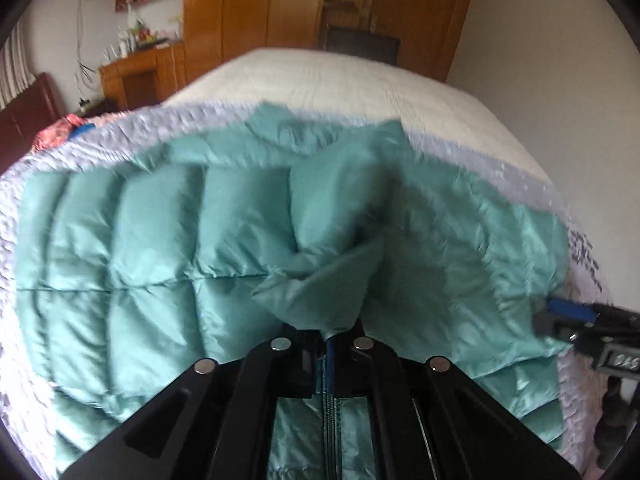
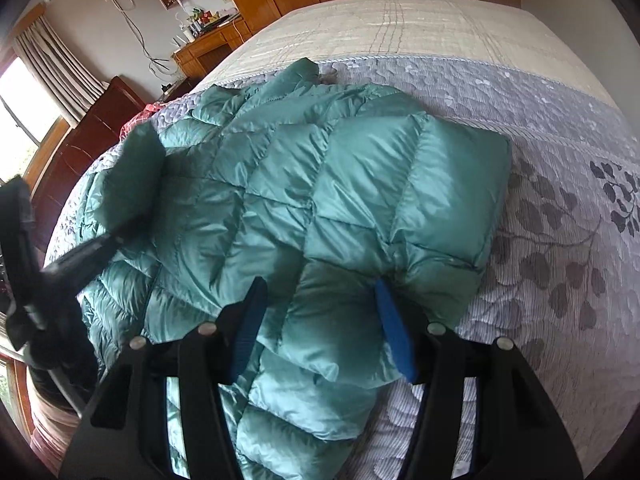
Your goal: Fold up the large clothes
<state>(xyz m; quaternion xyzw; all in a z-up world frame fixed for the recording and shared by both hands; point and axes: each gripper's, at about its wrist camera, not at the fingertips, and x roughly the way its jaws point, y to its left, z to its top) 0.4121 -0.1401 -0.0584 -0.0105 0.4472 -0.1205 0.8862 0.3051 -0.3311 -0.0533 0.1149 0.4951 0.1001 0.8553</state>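
Left wrist view: the left gripper (image 1: 326,338), jaws pinched on a bunched fold of the teal quilted down jacket (image 1: 132,240) lying on the bed's grey bedspread (image 1: 516,184); slick nylon could slip free.

Right wrist view: the right gripper (image 2: 320,328) gapes wide over a puffy sleeve (image 2: 332,320), gripping nothing; a shallow bite could miss.

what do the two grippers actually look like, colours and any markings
Both are black angular frames with round silver studs near the finger bases. The right gripper has bright blue ribbed pads on black fingers. The left gripper shows blue between its fingers. A small white-on-black label sits on the right one, too blurred to read.
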